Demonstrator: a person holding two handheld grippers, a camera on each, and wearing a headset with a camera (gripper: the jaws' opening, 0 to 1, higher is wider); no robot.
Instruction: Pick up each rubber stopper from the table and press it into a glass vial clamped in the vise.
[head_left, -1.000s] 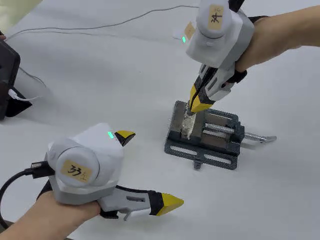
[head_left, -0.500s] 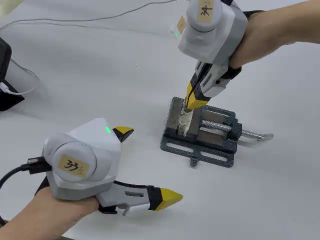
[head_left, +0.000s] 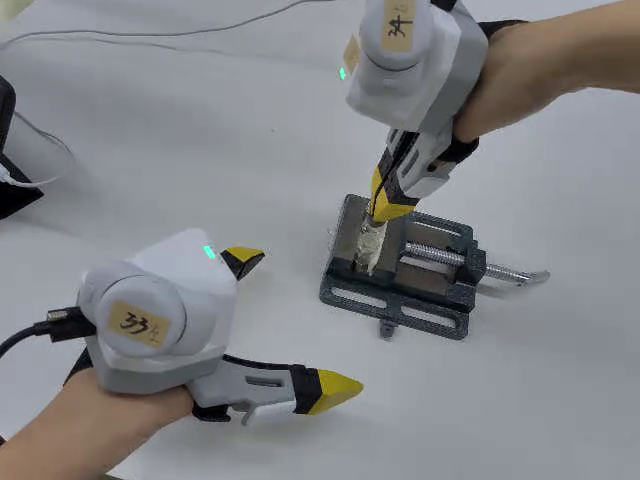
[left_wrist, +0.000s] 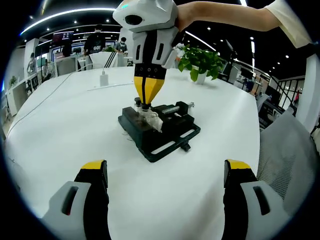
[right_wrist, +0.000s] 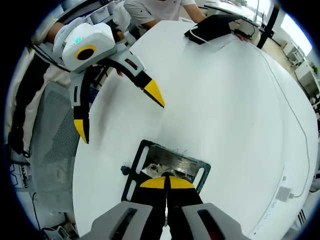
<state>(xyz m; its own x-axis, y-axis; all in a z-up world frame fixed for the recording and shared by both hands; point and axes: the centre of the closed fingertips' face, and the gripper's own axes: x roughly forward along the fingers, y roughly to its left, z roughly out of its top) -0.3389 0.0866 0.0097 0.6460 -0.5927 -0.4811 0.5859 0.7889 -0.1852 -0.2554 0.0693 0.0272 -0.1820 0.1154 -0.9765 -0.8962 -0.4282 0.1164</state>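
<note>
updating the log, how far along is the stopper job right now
Done: a glass vial sits clamped in the vise. In hand: the right tool, jaws shut, points down onto the vial's mouth, seemingly pressing; its tips hide any stopper. The left tool is open, holding nothing, above the table. Left: I cannot tell whether the stopper is seated or how many remain.

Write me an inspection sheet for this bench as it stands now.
Surface: white table, flat, no spills seen.
Job's things: black vise clamps a glass vial; loose stoppers: nothing seen.
Clutter: black device at the table's edge; white charger.
Grippers: right gripper jaws shut, tips at the vial's mouth; left gripper jaws open, holding nothing, apart from the vise.
Cables: white cable across the far table; black cable from the left gripper.
Surroundings: potted plant, mesh chair, people at far desks.
</note>
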